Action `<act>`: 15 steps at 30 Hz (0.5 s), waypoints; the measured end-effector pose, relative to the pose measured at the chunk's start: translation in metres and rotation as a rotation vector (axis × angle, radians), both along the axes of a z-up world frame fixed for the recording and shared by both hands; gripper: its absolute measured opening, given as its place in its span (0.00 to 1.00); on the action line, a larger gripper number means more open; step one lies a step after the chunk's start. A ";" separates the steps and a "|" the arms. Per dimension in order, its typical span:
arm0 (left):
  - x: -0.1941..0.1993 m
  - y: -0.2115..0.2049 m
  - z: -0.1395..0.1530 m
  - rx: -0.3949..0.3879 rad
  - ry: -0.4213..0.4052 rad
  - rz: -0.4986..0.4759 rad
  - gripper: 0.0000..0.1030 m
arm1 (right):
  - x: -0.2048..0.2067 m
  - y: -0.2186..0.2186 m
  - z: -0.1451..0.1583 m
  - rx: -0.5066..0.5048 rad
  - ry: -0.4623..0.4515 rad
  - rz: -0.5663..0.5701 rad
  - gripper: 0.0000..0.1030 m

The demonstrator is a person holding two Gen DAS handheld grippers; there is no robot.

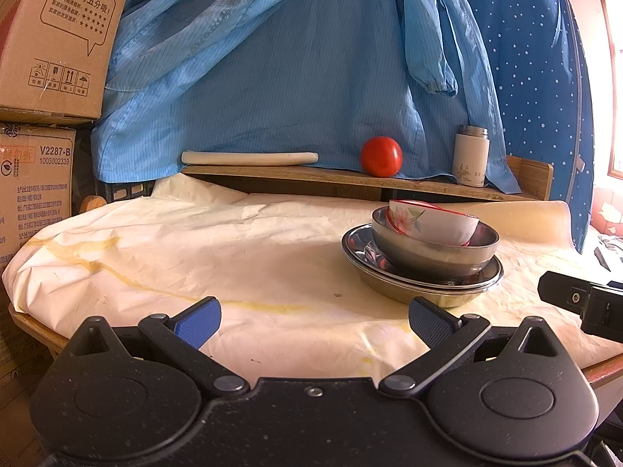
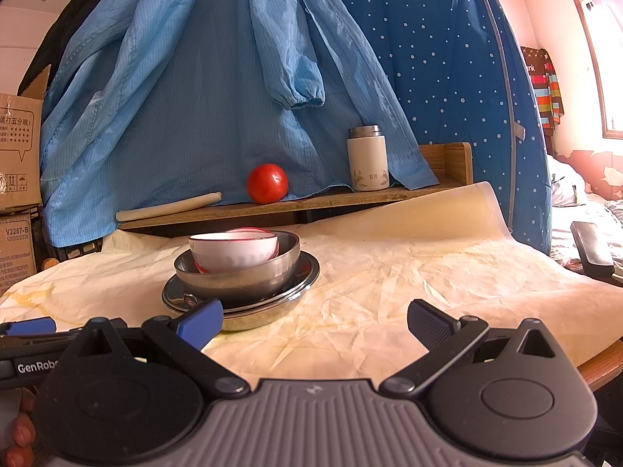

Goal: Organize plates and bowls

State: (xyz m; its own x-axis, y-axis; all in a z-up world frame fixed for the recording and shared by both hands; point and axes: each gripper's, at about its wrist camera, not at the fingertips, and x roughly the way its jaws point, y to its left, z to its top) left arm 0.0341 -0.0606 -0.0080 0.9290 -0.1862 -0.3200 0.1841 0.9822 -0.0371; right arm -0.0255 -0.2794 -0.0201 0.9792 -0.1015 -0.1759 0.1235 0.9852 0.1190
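A stack of dishes stands on the paper-covered table. A white ceramic bowl with a flower print and red rim sits tilted inside a steel bowl, which rests on shallow steel plates. My left gripper is open and empty, in front and left of the stack. My right gripper is open and empty, in front and right of the stack; its left finger overlaps the plates' near rim in view.
A wooden shelf at the table's back holds a red tomato, a white flask and a white roll. Blue garments hang behind. Cardboard boxes stand at left. A bed lies at right.
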 end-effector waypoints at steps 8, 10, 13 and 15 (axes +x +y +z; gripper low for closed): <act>-0.001 0.001 0.001 0.000 -0.009 0.004 0.99 | 0.000 0.000 0.000 0.001 0.001 0.000 1.00; -0.003 0.001 0.001 0.005 -0.027 0.012 0.99 | 0.000 0.000 -0.001 0.003 0.002 -0.002 1.00; -0.006 0.000 0.002 0.002 -0.028 0.001 0.99 | 0.000 0.001 -0.001 0.004 0.002 -0.003 1.00; -0.006 0.000 0.002 -0.003 -0.028 -0.009 0.99 | 0.000 0.001 -0.001 0.003 0.002 -0.003 1.00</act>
State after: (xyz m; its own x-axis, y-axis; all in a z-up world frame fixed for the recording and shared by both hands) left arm 0.0277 -0.0601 -0.0057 0.9356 -0.1958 -0.2937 0.1942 0.9803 -0.0351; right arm -0.0254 -0.2781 -0.0213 0.9785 -0.1044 -0.1780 0.1271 0.9844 0.1216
